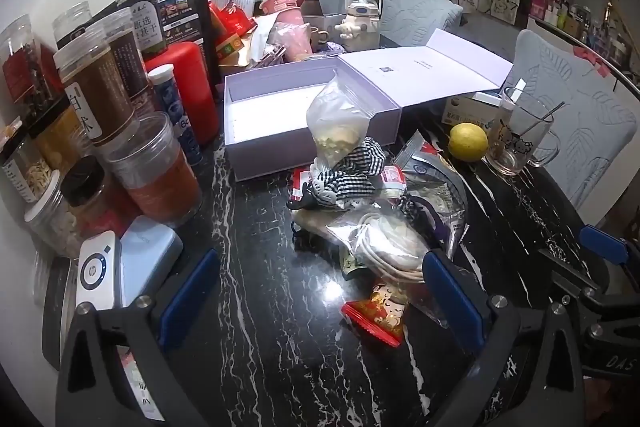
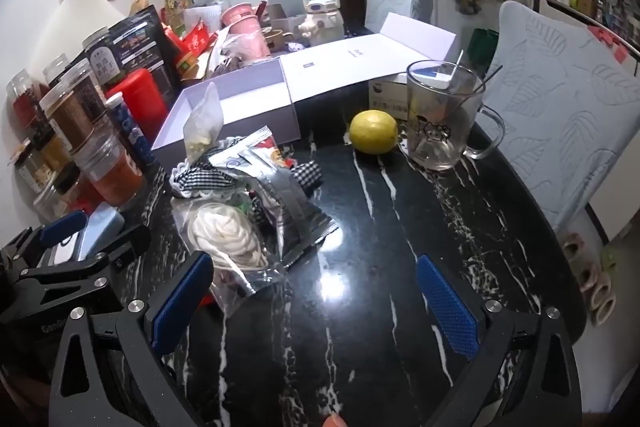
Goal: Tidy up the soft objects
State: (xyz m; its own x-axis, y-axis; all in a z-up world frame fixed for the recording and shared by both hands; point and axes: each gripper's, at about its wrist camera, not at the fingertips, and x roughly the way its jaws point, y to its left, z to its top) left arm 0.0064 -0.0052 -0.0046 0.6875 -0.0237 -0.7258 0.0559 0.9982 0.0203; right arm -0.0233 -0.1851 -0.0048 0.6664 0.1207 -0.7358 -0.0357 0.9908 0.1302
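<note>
2 grippers are mine, and both hang over the black marble table with white veins (image 2: 360, 227), jaws spread wide with nothing between them. At the table's far side lies the open lilac cardboard box (image 1: 256, 147), its lid (image 1: 420, 75) folded flat behind it. Just in front of the box sits the heap of soft things: a clear plastic bag of pale pieces (image 1: 340, 123) stands tallest, leaning against the box's front wall, a black-and-white checked cloth (image 1: 352, 171) is bunched at its foot, and a clear bag of coiled white cord (image 2: 228, 231) lies nearest me. My left gripper (image 1: 320, 291) has that heap just beyond its right pad. My right gripper (image 2: 316, 291) sits over bare table, with the cord bag beside its left pad. Near the heap rest a clear glass mug with a cartoon print (image 2: 440, 123) and a yellow lemon (image 2: 374, 131), close beside each other.
</note>
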